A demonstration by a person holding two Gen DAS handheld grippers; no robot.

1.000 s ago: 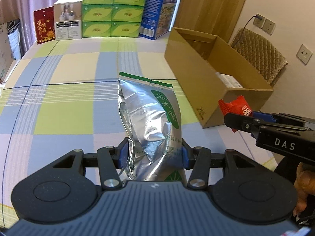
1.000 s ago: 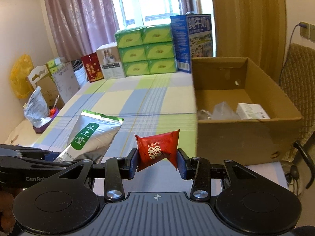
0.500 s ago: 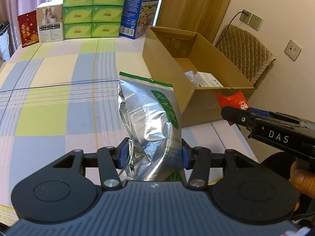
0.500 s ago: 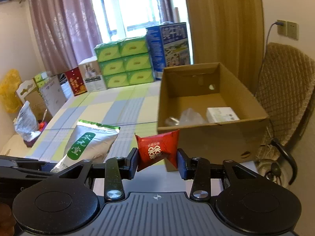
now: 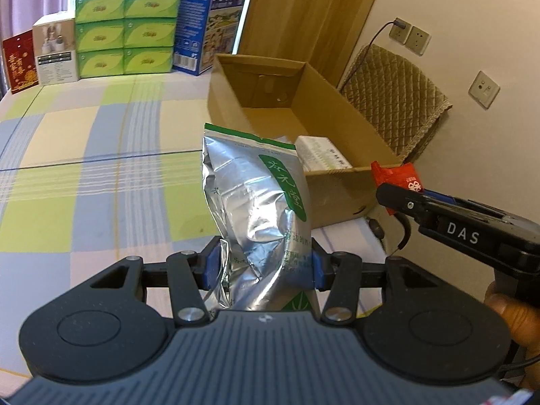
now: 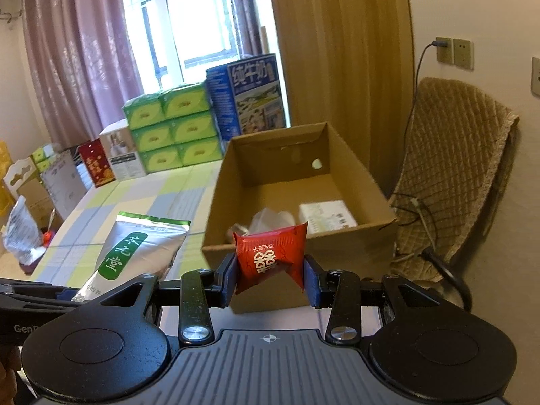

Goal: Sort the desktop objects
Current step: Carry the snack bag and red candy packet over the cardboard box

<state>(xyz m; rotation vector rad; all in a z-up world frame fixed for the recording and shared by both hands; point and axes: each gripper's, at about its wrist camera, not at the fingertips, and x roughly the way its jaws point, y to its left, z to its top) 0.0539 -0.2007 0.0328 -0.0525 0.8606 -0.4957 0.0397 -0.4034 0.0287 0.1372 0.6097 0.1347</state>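
Up close, the left gripper (image 5: 263,266) is clamped on a silver foil pouch (image 5: 256,202) with a green label, holding it upright in the air; the pouch's lower end is hidden behind the gripper body, and its small print is too crumpled to read. The right gripper (image 6: 270,278) is closed on a red packet (image 6: 270,256) with a white emblem, also held off the surface. In the left wrist view the right gripper (image 5: 391,192) enters from the right edge, only its side and the packet's (image 5: 395,175) upper corner showing, with part of a hand (image 5: 513,307) cut off at the frame border.

Both items sit in front of an open cardboard box (image 6: 354,246) that stands at the right edge of the table (image 5: 101,175), which is covered in a checked cloth. Inside the box lie a white carton (image 6: 325,214) and something clear and crinkled (image 6: 270,217), half hidden behind the red packet and hard to identify. The pouch blocks the box's near left corner in the left wrist view.

Along the far edge of the table stand stacked green boxes (image 5: 125,30), a blue carton (image 5: 212,23), a white box (image 5: 55,54) and a red package (image 5: 18,62), the last cut off by the frame. A padded chair (image 6: 455,175) stands beyond the box against the wall.
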